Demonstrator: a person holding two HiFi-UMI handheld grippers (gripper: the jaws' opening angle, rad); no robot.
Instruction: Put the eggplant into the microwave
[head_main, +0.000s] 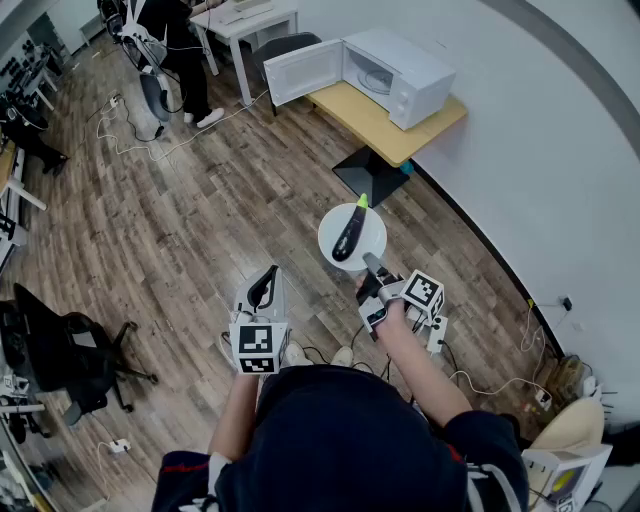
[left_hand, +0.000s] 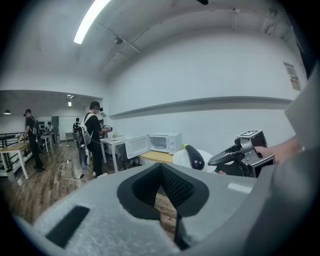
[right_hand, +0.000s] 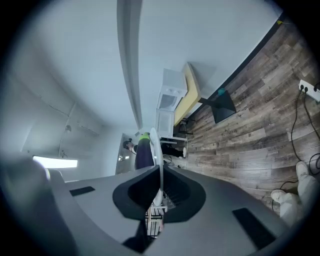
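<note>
A dark purple eggplant with a green stem lies on a white plate. My right gripper is shut on the plate's near rim and holds it in the air above the wood floor. In the right gripper view the plate stands edge-on between the jaws, with the eggplant on its left. The white microwave stands ahead on a yellow table, its door swung open. My left gripper hangs left of the plate, shut and empty. Its view shows the eggplant and microwave.
A person stands by a white desk at the back. The table's black base lies on the floor ahead of the plate. The wall runs along the right. A black office chair and loose cables are on the left.
</note>
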